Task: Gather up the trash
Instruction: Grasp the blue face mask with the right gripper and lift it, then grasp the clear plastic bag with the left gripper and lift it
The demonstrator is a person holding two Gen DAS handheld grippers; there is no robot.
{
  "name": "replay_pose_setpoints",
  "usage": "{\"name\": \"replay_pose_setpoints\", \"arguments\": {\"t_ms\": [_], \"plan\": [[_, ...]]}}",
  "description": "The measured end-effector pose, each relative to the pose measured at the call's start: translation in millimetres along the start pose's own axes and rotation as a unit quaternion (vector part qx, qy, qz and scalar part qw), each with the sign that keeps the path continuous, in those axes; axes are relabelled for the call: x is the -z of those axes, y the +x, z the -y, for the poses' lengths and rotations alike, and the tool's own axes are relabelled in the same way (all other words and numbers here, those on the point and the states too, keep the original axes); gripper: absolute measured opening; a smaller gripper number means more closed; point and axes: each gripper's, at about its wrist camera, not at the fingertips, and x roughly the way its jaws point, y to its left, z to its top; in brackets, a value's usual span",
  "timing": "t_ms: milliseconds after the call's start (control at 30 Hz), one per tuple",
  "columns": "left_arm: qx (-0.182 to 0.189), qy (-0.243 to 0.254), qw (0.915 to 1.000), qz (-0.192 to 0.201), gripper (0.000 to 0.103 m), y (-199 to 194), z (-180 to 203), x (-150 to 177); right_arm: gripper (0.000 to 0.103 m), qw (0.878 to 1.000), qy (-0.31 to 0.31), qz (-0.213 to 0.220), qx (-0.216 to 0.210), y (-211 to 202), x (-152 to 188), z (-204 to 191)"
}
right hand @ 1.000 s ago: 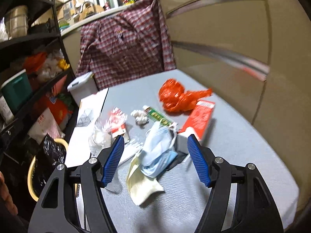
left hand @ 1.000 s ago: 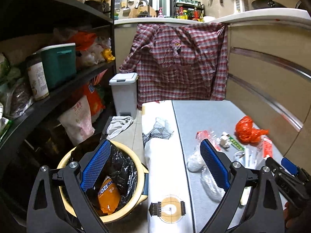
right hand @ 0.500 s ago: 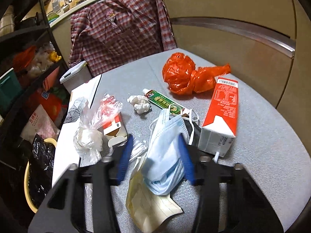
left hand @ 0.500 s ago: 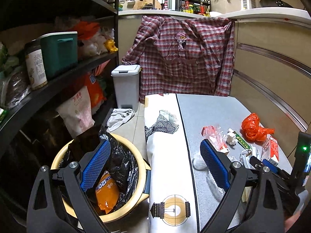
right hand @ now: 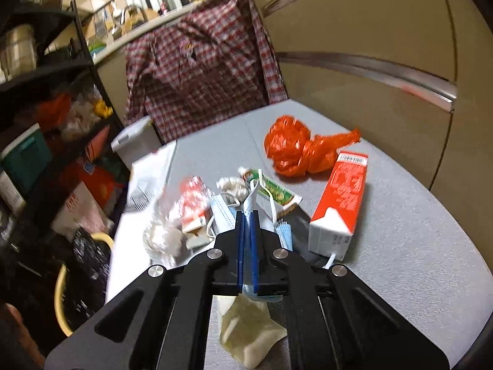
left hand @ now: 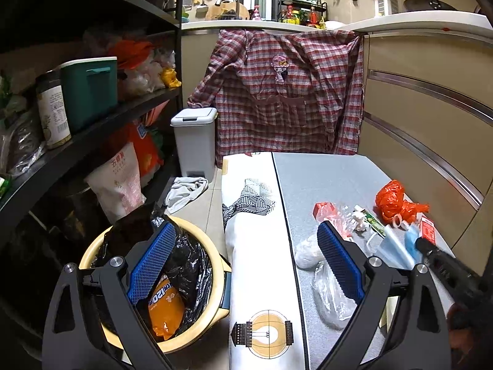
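The right gripper (right hand: 247,215) is pinched shut on the blue face mask (right hand: 222,212) in the near litter on the table (right hand: 400,246), so its loose ear loops may snag and drag the toothpaste box (right hand: 277,192) off, while the left gripper (left hand: 243,262), wide open and empty, hovers over the bin (left hand: 197,333) at left.

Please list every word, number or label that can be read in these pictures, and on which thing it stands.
"120": orange packet in the bin.
"五" and further characters, blurred: pale sack under the shelf.
Jar label: too small.
Red carton print and barcode: blurred.
Green tube: blurred.
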Motion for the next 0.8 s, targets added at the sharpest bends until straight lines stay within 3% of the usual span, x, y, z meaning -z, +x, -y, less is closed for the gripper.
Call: {"name": "replay_pose_setpoints", "arguments": {"t_ms": [233, 367, 467, 633, 800], "plan": [[0.02, 0.005, 0.9998, 0.004, 0.09, -5, 11, 3, 0.004, 0.998, 0.02, 0.06, -0.023, -49, -22, 6], [0.05, -0.006, 0.9986, -0.011, 0.09, 1, 20, 11, 0.004, 0.996, 0.018, 0.082, -0.025, -65, -28, 6], [0.071, -0.012, 0.997, -0.027, 0.09, 11, 30, 24, 0.004, 0.996, 0.016, 0.081, -0.023, -66, -28, 6], [0.076, 0.021, 0.9966, -0.022, 0.09, 32, 54, 40, 0.004, 0.997, 0.017, 0.071, -0.018, -59, -25, 10], [0.097, 0.004, 0.9947, -0.032, 0.077, 62, 63, 31, 0.004, 0.998, 0.014, 0.065, -0.002, -51, -23, 18]]}}
